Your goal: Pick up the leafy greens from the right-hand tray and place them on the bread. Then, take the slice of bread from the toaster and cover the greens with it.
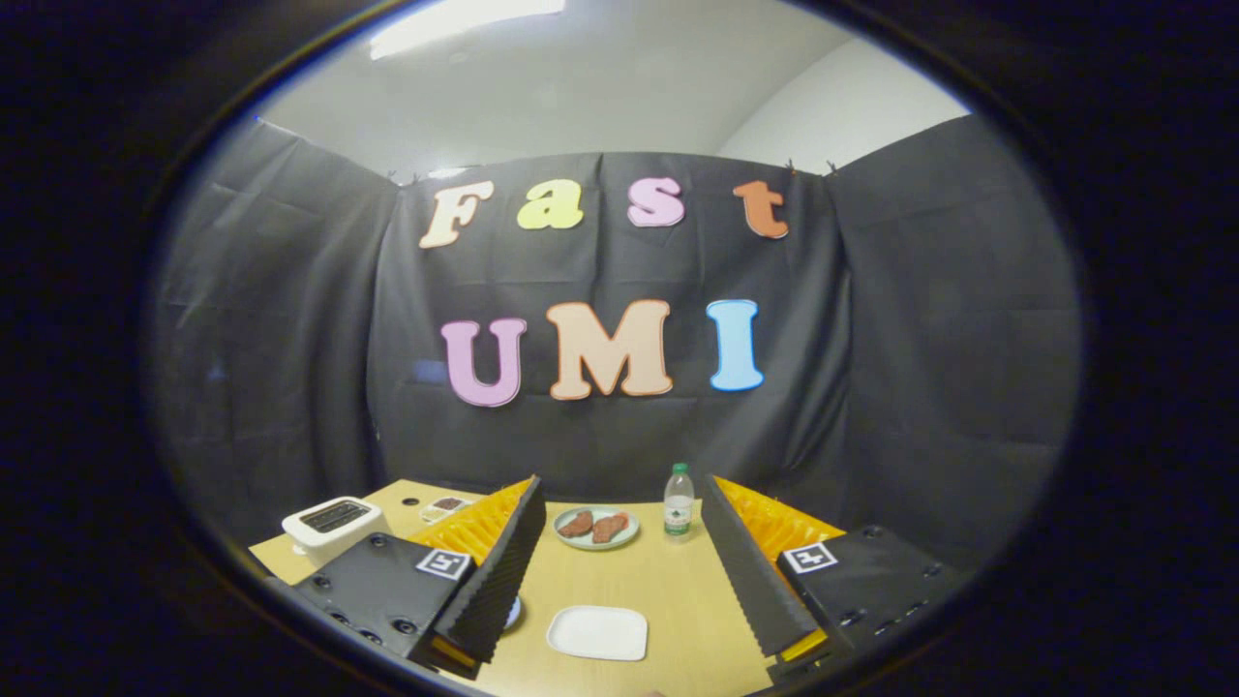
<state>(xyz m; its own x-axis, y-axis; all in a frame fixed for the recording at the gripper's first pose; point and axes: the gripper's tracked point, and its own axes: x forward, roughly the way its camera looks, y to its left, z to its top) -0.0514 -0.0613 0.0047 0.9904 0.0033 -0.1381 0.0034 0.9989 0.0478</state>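
Two fingers of the gripper (619, 590) are standing wide apart above a wooden counter (668, 590), and we are seeing nothing held between them and nothing touching them. Between the fingers, close in, a white rectangular tray (597, 633) is lying flat; from this height we are not making out anything on it. Beyond it, further along the counter, a pale round plate (597, 529) is carrying two reddish-brown pieces (592, 525), which we are not able to name with confidence as bread or anything else. A water bottle (679, 500) is standing upright just beside the plate. Off past the left finger, a white toaster (333, 526) is sitting near the counter's corner with its slots facing up; whether a slice is inside we are not able to tell. A small dish (446, 506) is resting behind the left finger's tip. We are not finding leafy greens anywhere.

We are judging that this scene fits the gripper held back either ahead of a pick or after a finished placement, and the things themselves are not settling which. For doing any grasp here well, we are advising a slow, level descent with the fingers kept wide until they straddle the target, closing gently so soft food is not crushed.
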